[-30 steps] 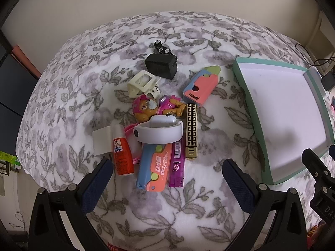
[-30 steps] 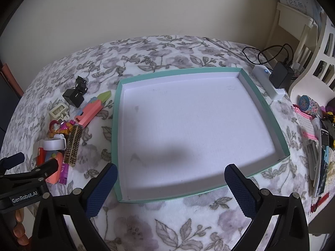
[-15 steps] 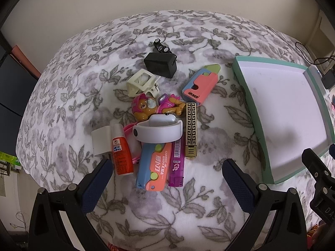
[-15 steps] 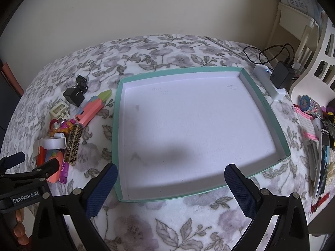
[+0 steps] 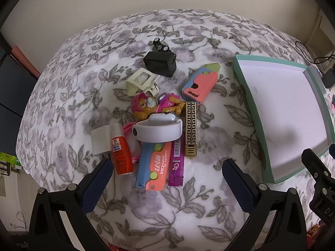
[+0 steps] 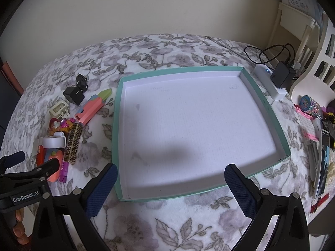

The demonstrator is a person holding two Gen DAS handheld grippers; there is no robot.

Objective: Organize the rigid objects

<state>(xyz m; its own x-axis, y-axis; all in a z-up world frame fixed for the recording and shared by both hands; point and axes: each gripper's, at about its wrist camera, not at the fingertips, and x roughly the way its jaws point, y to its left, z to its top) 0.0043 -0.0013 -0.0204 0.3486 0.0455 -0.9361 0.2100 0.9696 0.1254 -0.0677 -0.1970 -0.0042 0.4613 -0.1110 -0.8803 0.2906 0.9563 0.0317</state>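
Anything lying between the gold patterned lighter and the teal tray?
Nothing: only bare floral blanket separates the gold lighter from the teal tray, clearest in the left wrist view.

Teal-rimmed white tray (image 6: 117, 125), grey-floral blanket (image 5: 167, 205)

Left gripper (image 5: 167, 179) held wide open, empty, left of the teal tray (image 5: 247, 96). Right gripper (image 6: 170, 186) spread wide too, empty, at the tray's near edge. Fingertips (image 6: 19, 228) showing under left gripper.
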